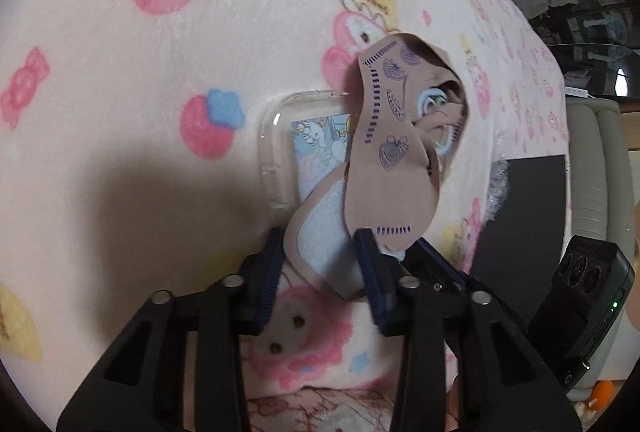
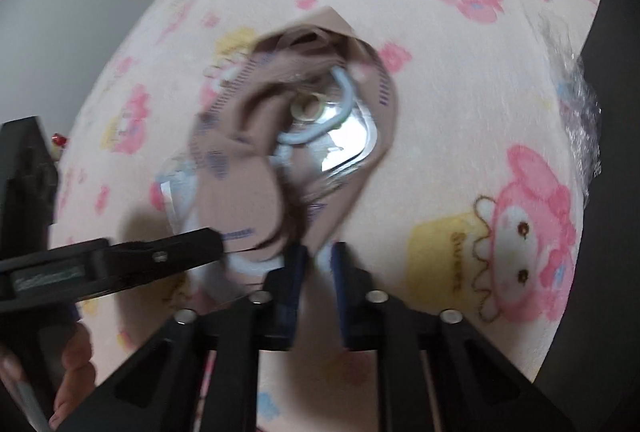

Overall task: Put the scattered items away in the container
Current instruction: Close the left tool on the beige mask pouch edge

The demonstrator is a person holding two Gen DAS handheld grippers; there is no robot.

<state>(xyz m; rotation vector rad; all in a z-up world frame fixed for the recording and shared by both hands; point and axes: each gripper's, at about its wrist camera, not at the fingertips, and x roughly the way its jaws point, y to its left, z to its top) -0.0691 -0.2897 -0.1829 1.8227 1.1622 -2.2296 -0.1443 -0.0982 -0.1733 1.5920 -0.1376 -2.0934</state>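
A tan felt pouch (image 1: 384, 160) with purple prints is held open above a pink cartoon blanket (image 1: 160, 92). My left gripper (image 1: 320, 252) is shut on the pouch's lower flap with the white fuzzy strip. My right gripper (image 2: 318, 256) is shut on the pouch's near edge (image 2: 256, 200). Inside the open pouch lie a light blue ring (image 2: 320, 128) and a shiny foil packet (image 2: 352, 140); the ring also shows in the left wrist view (image 1: 430, 100). A clear plastic case (image 1: 288, 148) with a cartoon card lies on the blanket behind the pouch.
A black flat slab (image 1: 524, 224) lies at the blanket's right edge, with crinkled clear wrap (image 2: 580, 112) beside it. The left gripper's body (image 2: 100, 260) crosses the right wrist view at lower left. A grey sofa (image 1: 592, 168) stands beyond the blanket.
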